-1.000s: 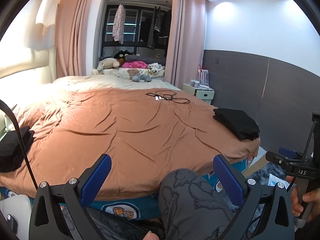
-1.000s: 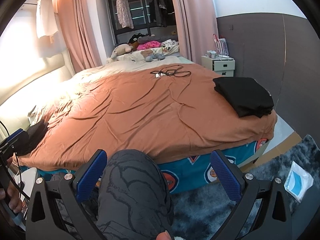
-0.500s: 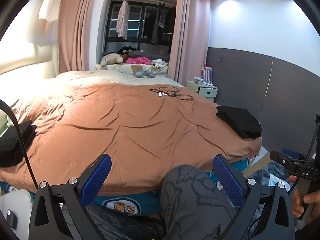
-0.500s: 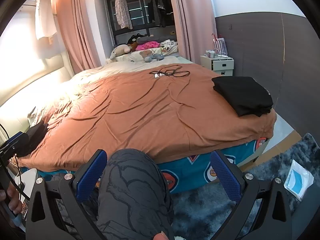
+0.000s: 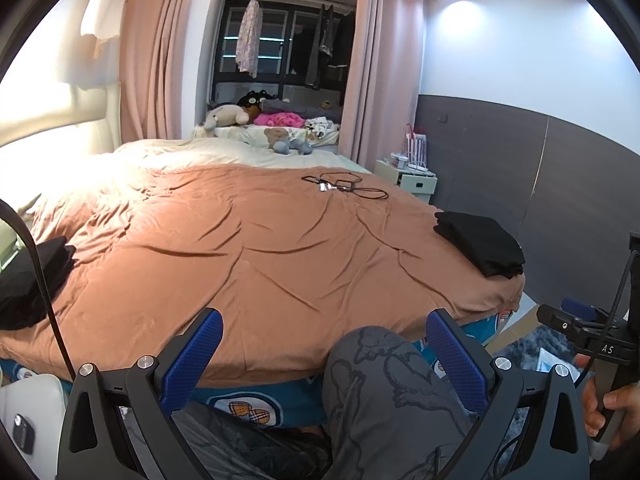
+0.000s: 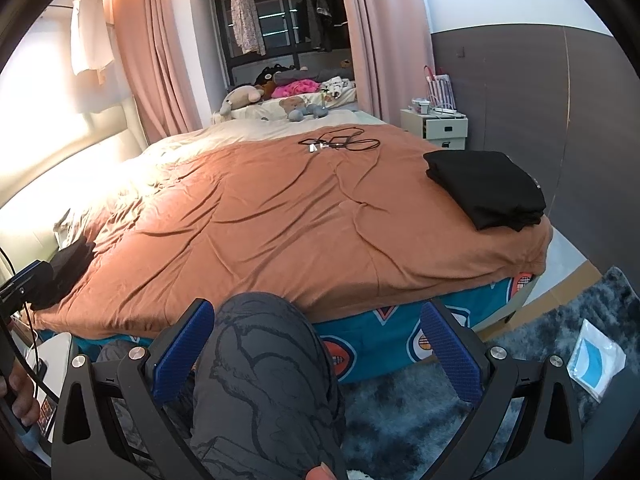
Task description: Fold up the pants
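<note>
A stack of folded black pants [image 5: 482, 243] lies at the bed's right corner and shows in the right wrist view [image 6: 486, 187] too. A looser pile of black pants [image 5: 28, 278] lies at the bed's left edge, also in the right wrist view [image 6: 66, 266]. My left gripper [image 5: 324, 346] is open and empty, held off the bed's front edge above the person's knee. My right gripper [image 6: 318, 340] is open and empty, also short of the bed.
The bed has a brown cover [image 5: 260, 248] with black cables [image 5: 344, 186] lying far back. The person's grey patterned knee [image 6: 264, 360] fills the foreground. A white nightstand [image 6: 436, 128] stands at the far right. A blue rug [image 6: 460, 412] with a white packet [image 6: 596, 360] covers the floor.
Both grippers have tilted and drifted slightly, so the bed sits a little lower and nearer in view. Both stay open and empty.
</note>
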